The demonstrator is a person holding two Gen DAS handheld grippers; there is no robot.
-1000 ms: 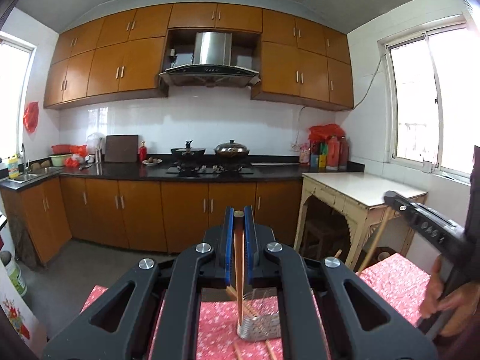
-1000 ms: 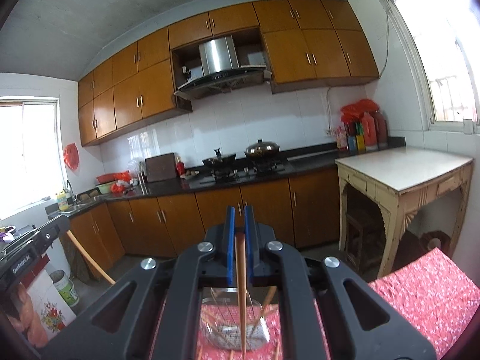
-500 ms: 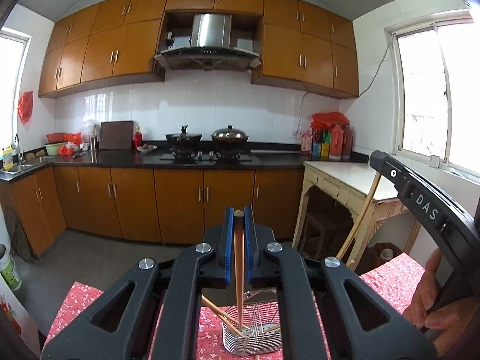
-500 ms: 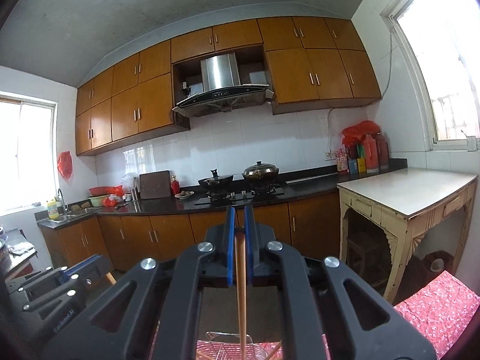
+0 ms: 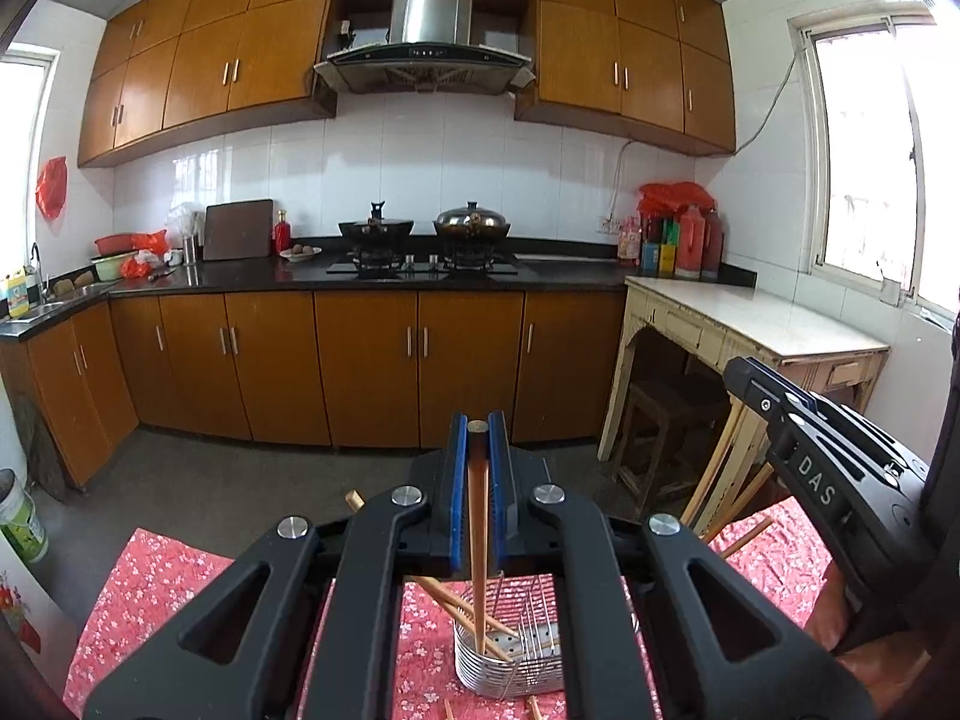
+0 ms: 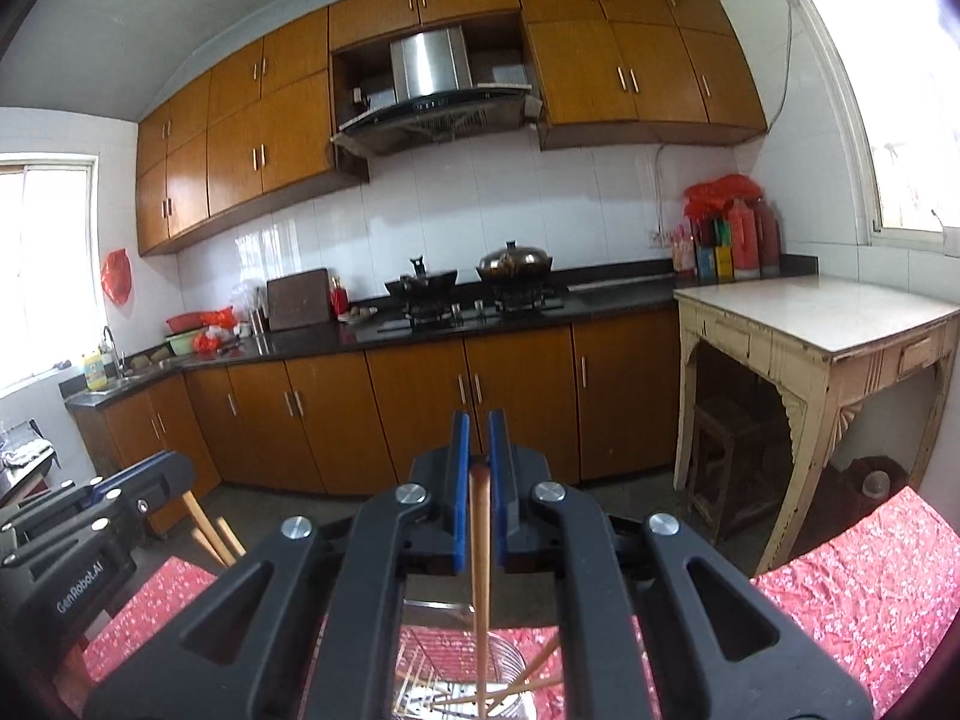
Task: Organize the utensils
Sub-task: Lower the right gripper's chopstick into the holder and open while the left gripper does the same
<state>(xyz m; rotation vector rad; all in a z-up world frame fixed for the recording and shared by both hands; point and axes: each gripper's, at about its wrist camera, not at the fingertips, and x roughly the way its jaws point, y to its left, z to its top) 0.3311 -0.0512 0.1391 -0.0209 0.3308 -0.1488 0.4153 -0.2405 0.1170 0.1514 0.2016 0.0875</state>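
- The left gripper [image 5: 478, 438] has its blue pads [image 5: 459, 480] pinched tight on a wooden chopstick [image 5: 477, 540], gripped near its upper end.
- That chopstick hangs almost straight down from the jaws; its lower end sits inside the round part of the wire utensil basket [image 5: 510, 654], which stands on the red floral tablecloth [image 5: 156, 588].
- More chopsticks [image 5: 456, 603] lean slantwise in the basket, crossing behind the held one; one tip pokes out left of and above the basket, past the gripper's arm.
- Two further stick ends lie on the cloth just in front of the basket.
- The right gripper [image 6: 478, 441] is likewise closed on a second chopstick [image 6: 480, 552], held just below its dark top end.
- This stick drops steeply toward the basket [image 6: 468, 666], directly beneath the jaws; whether its tip touches the wire I cannot tell.
- In the right wrist view a couple of loose sticks [image 6: 537, 666] lean across the basket's rim to the right of the held one.
- Each gripper shows in the other's view, to either side of the basket: the right one at the right edge of the left wrist view, with light wooden sticks below it, and the left one at the lower left of the right wrist view.
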